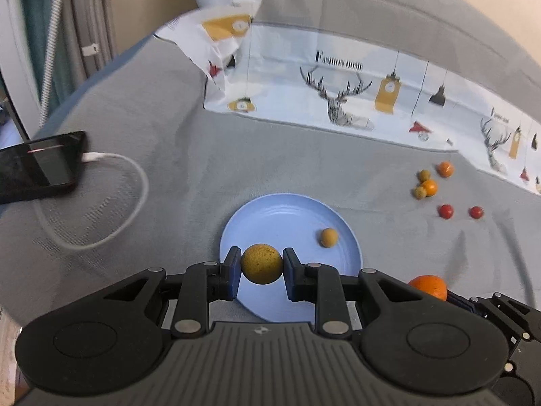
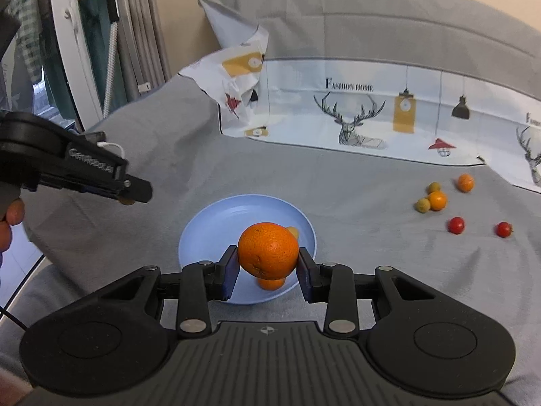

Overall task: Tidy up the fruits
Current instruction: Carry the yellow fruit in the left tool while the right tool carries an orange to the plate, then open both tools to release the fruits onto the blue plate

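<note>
Grey blanket (image 1: 169, 169): covers the whole surface under everything; what's beneath it can't be told.
Printed cloth (image 2: 372, 118): white w/ deer + lamp print, lies along the far side; left end bunched up, right end cut off by frame edge.
Phone (image 1: 37, 165): dark, at the left edge, partly cut off; white cable (image 1: 135, 182) plugged in, loops over the blanket.
Blue plate (image 1: 270, 213): on the blanket, centre; near rim hidden behind both tools.
Left tool (image 1: 262, 264): clamped on a yellow-brown fruit (image 1: 262, 264), pads touching both sides, held over the plate's near-left part. In right wrist view it shows side-on at left (image 2: 135, 196), tips + fruit hard to make out.
Right tool (image 2: 268, 264): clamped on a big orange (image 2: 268, 250), held above the plate. In left wrist view only its top shows at lower right (image 1: 429, 286), tool mostly cut off.
Orange fruit on plate (image 2: 270, 284): mostly hidden under the held orange.
Small tan fruit (image 1: 329, 237): on the plate, right part; in right wrist view nearly hidden behind the held orange.
Loose pile (image 2: 438, 200): small orange touching 2 greenish fruits, right of the plate, on the blanket.
Far small orange (image 2: 465, 182): near that pile, apart from it.
Red fruits (image 2: 456, 225): 2, nearer than the pile, well apart from each other; the second (image 2: 504, 229) further right.
</note>
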Demonstrator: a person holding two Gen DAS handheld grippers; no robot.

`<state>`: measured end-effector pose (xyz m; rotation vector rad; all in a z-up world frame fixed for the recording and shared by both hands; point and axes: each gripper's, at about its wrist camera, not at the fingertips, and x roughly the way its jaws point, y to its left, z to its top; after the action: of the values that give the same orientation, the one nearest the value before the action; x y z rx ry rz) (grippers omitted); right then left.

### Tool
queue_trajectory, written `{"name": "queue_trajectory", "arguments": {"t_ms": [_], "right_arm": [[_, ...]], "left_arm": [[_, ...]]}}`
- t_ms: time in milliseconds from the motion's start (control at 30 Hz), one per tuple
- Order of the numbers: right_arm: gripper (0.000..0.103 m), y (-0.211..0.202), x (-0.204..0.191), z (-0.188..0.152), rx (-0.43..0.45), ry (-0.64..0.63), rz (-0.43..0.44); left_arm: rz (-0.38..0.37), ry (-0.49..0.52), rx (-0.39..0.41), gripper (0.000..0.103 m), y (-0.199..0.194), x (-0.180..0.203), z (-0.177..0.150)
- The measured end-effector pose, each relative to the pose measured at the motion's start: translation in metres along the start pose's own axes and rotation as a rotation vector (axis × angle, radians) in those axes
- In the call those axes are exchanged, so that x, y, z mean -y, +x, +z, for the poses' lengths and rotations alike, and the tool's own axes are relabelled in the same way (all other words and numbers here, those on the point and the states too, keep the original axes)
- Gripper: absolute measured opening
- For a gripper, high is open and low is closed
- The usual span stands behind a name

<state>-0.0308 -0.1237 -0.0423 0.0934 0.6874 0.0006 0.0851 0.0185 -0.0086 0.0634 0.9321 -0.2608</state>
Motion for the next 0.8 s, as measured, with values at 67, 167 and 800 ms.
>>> {"name": "queue_trajectory", "arguments": {"t_ms": [67, 167, 800], "right_arm": [[0.038, 0.018, 0.003, 0.002, -0.016, 0.007, 0.004], [0.038, 0.045, 0.006, 0.005, -0.019, 0.008, 0.000], [0.068, 0.134, 0.004, 0.012, -0.135, -0.053, 0.004]], "left_arm": [[0.009, 0.011, -0.027, 0.028, 0.020, 0.004, 0.005], [0.022, 0.028, -0.058, 0.028, 0.047, 0.007, 0.009], [0.010, 0.102, -0.064, 0.099, 0.103, 0.005, 0.003]]}}
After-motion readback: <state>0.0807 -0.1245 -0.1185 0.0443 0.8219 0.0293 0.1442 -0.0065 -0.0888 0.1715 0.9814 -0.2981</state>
